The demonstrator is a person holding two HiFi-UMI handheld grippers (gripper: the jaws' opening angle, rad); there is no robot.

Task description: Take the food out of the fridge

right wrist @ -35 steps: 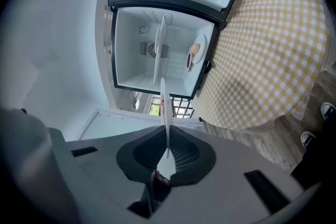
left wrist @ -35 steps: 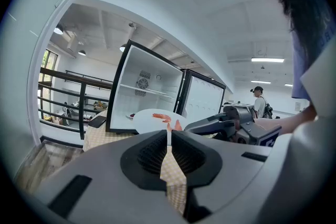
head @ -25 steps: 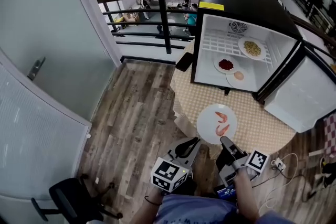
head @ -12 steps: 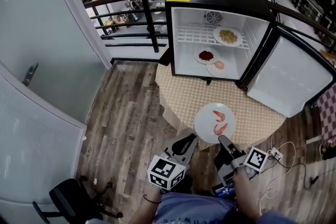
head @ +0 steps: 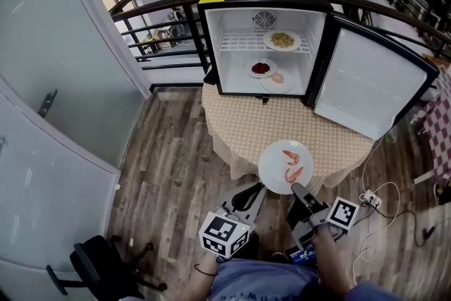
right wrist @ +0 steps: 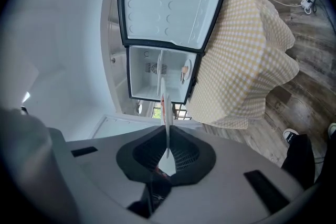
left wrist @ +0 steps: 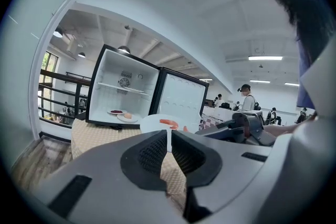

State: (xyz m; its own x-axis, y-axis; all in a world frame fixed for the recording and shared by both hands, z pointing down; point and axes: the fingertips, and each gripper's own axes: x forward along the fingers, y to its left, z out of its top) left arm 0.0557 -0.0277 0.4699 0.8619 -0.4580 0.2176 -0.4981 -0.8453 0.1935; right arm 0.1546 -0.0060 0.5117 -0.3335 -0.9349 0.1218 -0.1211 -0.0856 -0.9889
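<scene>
A white plate of shrimp (head: 285, 166) hangs over the near edge of the table with the yellow checked cloth (head: 246, 123). My left gripper (head: 261, 188) and right gripper (head: 296, 188) are both shut on its near rim. In the left gripper view the rim sits between the pads of the left gripper (left wrist: 169, 139), with the shrimp (left wrist: 169, 123) beyond. The right gripper (right wrist: 167, 136) sees the plate (right wrist: 164, 102) edge-on. The open fridge (head: 264, 17) on the table holds a noodle plate (head: 282, 40), a plate of red food (head: 261, 69) and a third plate (head: 277, 80).
The fridge door (head: 366, 84) stands swung out to the right. A black railing (head: 162, 25) runs behind the table. A black chair (head: 99, 268) is at the lower left, and cables with a power strip (head: 370, 199) lie on the wooden floor at the right.
Both grippers have carried the shrimp plate back from the fridge. In the head view the fridge and table now sit farther off and more to the left.
</scene>
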